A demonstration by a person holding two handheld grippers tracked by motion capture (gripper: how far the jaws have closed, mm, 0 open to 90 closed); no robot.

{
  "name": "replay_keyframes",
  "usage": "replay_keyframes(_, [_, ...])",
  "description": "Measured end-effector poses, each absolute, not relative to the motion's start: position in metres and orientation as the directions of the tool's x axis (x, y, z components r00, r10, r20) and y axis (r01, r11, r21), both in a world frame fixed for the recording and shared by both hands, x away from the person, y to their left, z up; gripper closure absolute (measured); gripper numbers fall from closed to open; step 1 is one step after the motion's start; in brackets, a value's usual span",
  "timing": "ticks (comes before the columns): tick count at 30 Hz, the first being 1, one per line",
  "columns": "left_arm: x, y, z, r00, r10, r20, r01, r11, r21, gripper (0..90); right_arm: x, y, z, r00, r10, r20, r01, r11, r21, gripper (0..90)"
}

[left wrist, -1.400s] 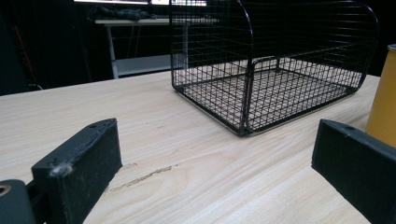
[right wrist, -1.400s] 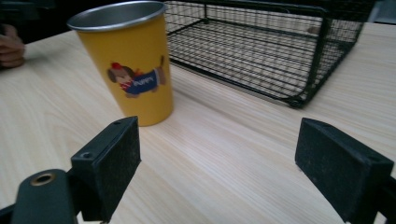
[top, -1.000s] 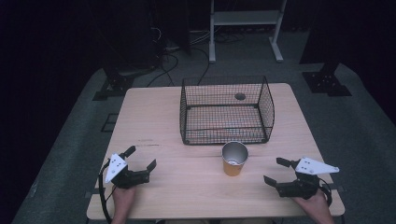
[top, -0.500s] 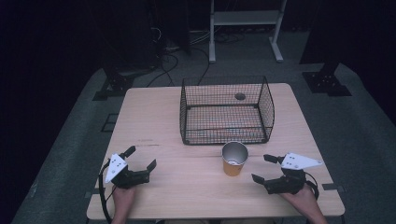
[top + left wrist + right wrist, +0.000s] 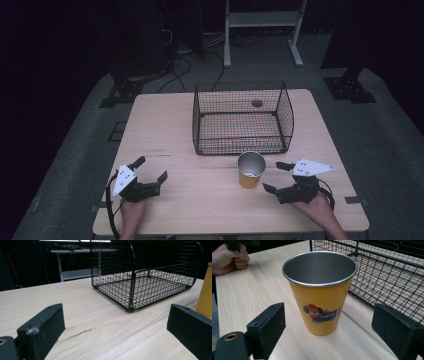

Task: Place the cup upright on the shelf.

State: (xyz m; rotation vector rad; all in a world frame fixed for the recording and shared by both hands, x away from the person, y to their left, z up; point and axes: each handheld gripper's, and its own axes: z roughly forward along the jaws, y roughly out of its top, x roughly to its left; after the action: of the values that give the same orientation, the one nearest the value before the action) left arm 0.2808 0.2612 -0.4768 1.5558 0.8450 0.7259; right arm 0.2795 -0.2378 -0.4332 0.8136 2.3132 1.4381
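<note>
- High view: I have the yellow cup (image 5: 250, 170) standing upright on the wooden table (image 5: 160, 125), just in front of the near wall of the wire basket (image 5: 242, 118), close to it though I cannot tell if they touch. My right gripper (image 5: 275, 176) sits to the right of the cup, jaws spread wide and pointing at it, with a gap left to the cup's side. My left gripper (image 5: 151, 168) rests well apart on the left, also wide open and holding nothing.
- Left gripper view: both jaws stand far apart over bare wood, nothing between them. The basket sits ahead, and a yellow edge of the cup (image 5: 205, 292) shows at the right.
- Right gripper view: the cup (image 5: 321, 291) stands squarely between my open jaws but farther on, so neither pad touches it. It looks empty, with a cartoon dog and the word "PUPPY" on its side. The basket (image 5: 387, 275) lies just behind it.
- Progress, as I judge it: the approach is lined up but no grasp is made. Closing on the cup, lifting it and, most likely, setting it in the basket all remain.
</note>
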Motion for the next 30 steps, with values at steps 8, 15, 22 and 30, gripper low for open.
replay_keyframes(8, [0.281, 0.261, -0.477, 0.546, 0.838, -0.004, 0.124, -0.076, 0.989, 0.8, 0.285, -0.229, -0.434, -0.798, 0.601, 0.039, 0.318, 0.366, 0.875, 10.0])
replay_keyframes(15, [0.281, 0.261, -0.477, 0.546, 0.838, -0.003, 0.124, -0.077, 0.989, 0.8, 0.291, -0.222, -0.434, -0.802, 0.597, 0.036, 0.325, 0.383, 0.865, 8.3])
replay_keyframes(22, [0.281, 0.261, -0.477, 0.546, 0.838, -0.004, 0.124, -0.077, 0.989, 0.8, 0.296, -0.214, -0.434, -0.803, 0.596, 0.031, 0.331, 0.402, 0.854, 3.1])
replay_keyframes(30, [0.281, 0.261, -0.477, 0.546, 0.838, -0.004, 0.124, -0.076, 0.989, 0.8, 0.301, -0.208, -0.435, -0.807, 0.590, 0.034, 0.335, 0.409, 0.849, 2.3])
